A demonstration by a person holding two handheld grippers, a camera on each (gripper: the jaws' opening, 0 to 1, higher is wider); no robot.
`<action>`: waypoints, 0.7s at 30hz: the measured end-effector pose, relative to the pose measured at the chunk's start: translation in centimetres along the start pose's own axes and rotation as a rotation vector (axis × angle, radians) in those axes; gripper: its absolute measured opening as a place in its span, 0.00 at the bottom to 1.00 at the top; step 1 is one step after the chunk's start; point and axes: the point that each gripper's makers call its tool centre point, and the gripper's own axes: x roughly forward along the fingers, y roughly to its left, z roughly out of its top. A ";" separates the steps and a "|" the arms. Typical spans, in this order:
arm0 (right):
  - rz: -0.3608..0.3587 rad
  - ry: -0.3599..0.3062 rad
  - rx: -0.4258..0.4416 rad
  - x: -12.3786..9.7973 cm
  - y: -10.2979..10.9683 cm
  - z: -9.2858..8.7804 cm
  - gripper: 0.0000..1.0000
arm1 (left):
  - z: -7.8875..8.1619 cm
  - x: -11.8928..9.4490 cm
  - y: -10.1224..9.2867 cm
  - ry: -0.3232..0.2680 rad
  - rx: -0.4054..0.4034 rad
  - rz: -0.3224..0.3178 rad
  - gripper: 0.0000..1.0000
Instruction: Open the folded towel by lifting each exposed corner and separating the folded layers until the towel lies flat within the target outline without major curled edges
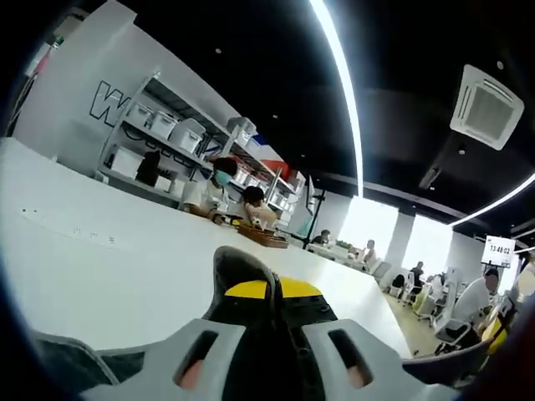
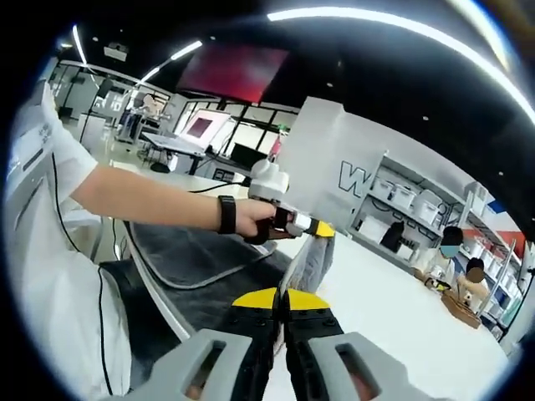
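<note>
Left gripper [image 1: 274,313] — jaws closed together, yellow-tipped, with a dark grey fold of the towel [image 1: 242,276] caught between them and held above the white surface [image 1: 125,259]. In the right gripper view the same left gripper [image 2: 316,227] is carried by a hand [image 2: 255,219] with a black wristband [image 2: 226,214], a grey strip of towel hanging from its tip.

Right gripper [image 2: 282,311] — jaws pressed shut; a dark towel edge lies at the tips, but whether it is pinched cannot be told.

Towel [image 2: 209,267] — dark grey with a pale border, partly spread on the white surface, one part raised by the left gripper.

Background — shelving with white bins [image 1: 167,134], seated people [image 1: 219,188] at the surface's far end, ceiling light strip [image 1: 343,83].
</note>
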 end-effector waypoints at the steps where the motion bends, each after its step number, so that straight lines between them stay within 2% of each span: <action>1: 0.002 0.007 -0.007 0.0 0.1 -0.1 0.00 | -0.1 0.0 0.0 0.000 -0.002 -0.001 0.01; 5: 0.003 0.014 -0.015 -0.1 0.0 -0.2 0.00 | -0.7 0.1 0.0 0.009 -0.015 -0.003 0.01; 8: -0.024 0.037 -0.042 -0.3 -0.6 -0.5 0.00 | -1.2 0.1 0.1 0.007 -0.033 -0.001 0.01; 21: -0.036 0.061 -0.034 -0.5 -1.5 -1.8 0.00 | -2.6 0.7 0.1 0.014 -0.071 -0.003 0.01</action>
